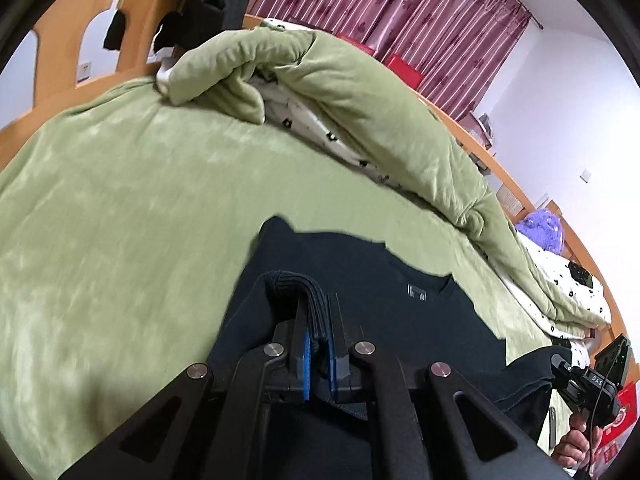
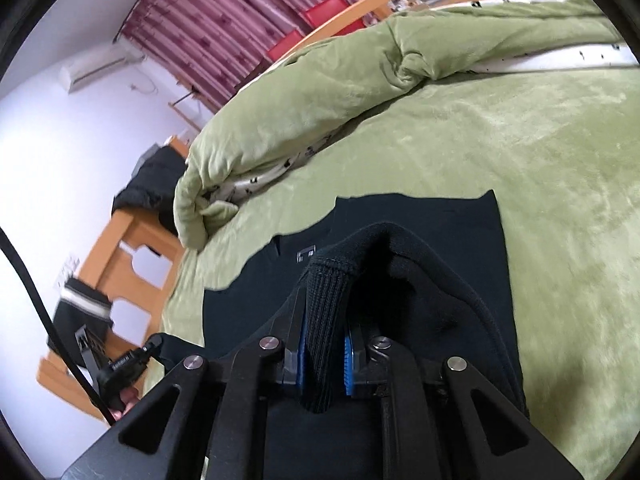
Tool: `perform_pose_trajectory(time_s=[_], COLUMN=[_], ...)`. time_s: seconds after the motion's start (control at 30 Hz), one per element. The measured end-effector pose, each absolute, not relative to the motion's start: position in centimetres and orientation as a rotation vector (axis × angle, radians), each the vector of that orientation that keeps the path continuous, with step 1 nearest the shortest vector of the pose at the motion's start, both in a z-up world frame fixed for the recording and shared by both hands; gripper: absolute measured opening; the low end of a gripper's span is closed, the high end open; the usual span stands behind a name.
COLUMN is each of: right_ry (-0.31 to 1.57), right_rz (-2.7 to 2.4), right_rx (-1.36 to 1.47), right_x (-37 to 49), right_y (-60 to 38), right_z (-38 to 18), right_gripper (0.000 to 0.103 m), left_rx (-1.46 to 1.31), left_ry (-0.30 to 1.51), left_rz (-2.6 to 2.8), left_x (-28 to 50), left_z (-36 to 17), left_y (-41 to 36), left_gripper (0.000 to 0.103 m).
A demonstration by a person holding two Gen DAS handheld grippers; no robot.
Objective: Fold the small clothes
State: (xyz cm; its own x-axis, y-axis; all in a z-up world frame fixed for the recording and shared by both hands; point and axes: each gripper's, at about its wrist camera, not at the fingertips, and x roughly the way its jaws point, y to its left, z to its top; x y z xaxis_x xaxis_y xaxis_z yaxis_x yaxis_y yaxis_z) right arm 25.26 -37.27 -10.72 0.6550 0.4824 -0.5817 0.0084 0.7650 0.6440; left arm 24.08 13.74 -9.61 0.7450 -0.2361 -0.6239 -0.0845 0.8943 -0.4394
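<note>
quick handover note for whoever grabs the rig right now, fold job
Left hand-held gripper: shut on a ribbed edge of the black sweater.
Right hand-held gripper: shut on another ribbed edge of it.
The sweater lies on the green bed cover, collar label showing, gripped edges lifted over the body.
Done: both edges gripped.
Left: probably lay the fold down, release, finish folding.

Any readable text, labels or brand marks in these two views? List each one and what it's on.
"DAS": on the right gripper's black body, seen from the left wrist view; the rest is cut off.
Neck label inside the black sweater's collar: pale marks, too blurred to read.
Red sign at the lower right edge: unreadable.
Left gripper's body: white lettering, too blurred to read.
</note>
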Motion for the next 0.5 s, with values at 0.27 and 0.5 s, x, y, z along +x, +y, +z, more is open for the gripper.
perform_pose_trajectory(time_s=[0.27,0.5], right_ry=[0.868,0.94], right_rz=[0.243,0.225], right_rx=[0.73,0.76], right_x=[31.1,35.1], right_y=[-38.5,-39.4], right_z=[-13.4,-16.7], right_gripper=[0.014,0.023], left_rx=[-0.478,-0.544], left_ry=[0.741,0.811], left_rz=[-0.081,-0.065], left_x=[30.0,34.1], left_z=[-10.8,-13.1], left_y=[12.4,12.6], left_gripper=[0.006,0.014])
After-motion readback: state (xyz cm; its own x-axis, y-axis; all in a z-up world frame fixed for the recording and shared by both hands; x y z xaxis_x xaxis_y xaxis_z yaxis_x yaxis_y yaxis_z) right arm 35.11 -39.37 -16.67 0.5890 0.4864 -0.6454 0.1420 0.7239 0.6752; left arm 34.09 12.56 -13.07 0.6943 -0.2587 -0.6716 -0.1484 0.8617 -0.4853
